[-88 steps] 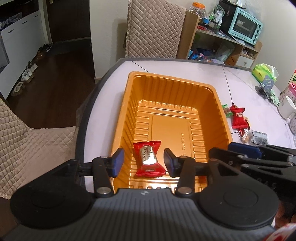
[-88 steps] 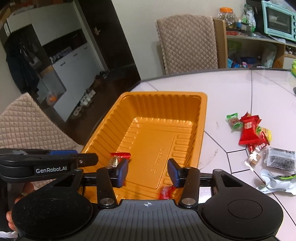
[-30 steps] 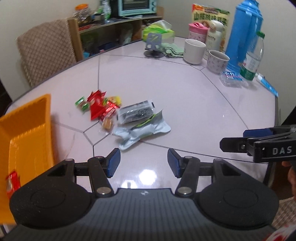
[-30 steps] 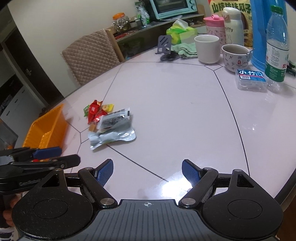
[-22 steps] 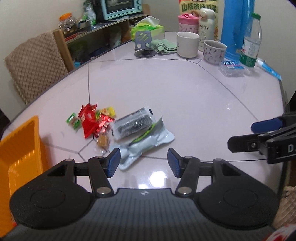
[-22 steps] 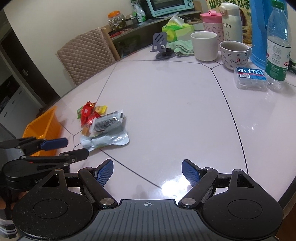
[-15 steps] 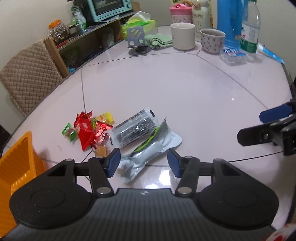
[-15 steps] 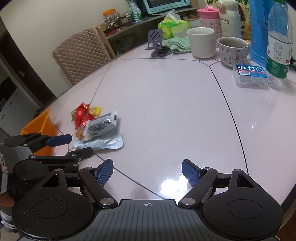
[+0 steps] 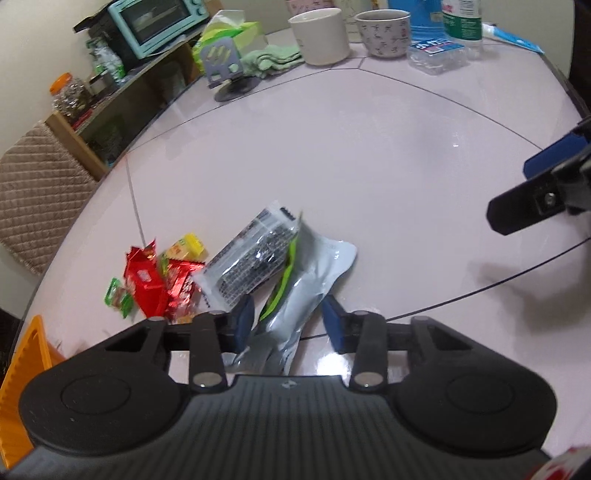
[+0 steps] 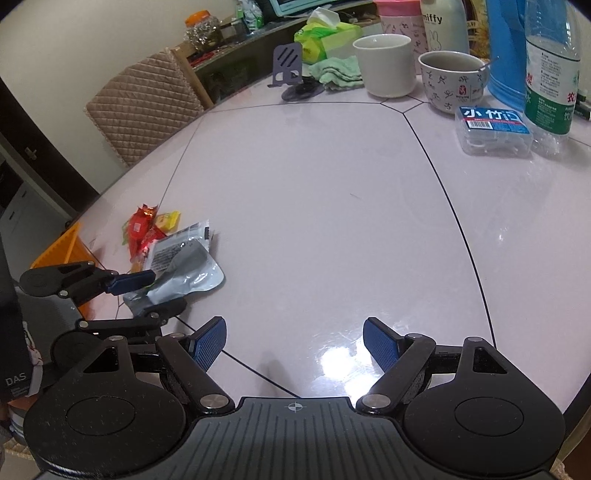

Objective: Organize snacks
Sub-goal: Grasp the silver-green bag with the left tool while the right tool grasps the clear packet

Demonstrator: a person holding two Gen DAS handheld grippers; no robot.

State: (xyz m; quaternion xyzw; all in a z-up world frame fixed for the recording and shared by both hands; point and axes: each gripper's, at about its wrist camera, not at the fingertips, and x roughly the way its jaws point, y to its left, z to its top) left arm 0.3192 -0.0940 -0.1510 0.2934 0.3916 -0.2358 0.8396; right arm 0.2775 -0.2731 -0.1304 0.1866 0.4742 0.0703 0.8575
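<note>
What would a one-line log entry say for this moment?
left claw: open, straddling silver pouch | right claw: open, empty | orange tray: left edge

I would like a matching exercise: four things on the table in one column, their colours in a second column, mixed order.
Things:
1. tray
2. long pouch between the left claw fingers
3. plain mug
4. folded cloth

Colours:
a. white
b. green
c. orange
d. silver

Pairs: 1-c, 2-d, 3-a, 4-b
</note>
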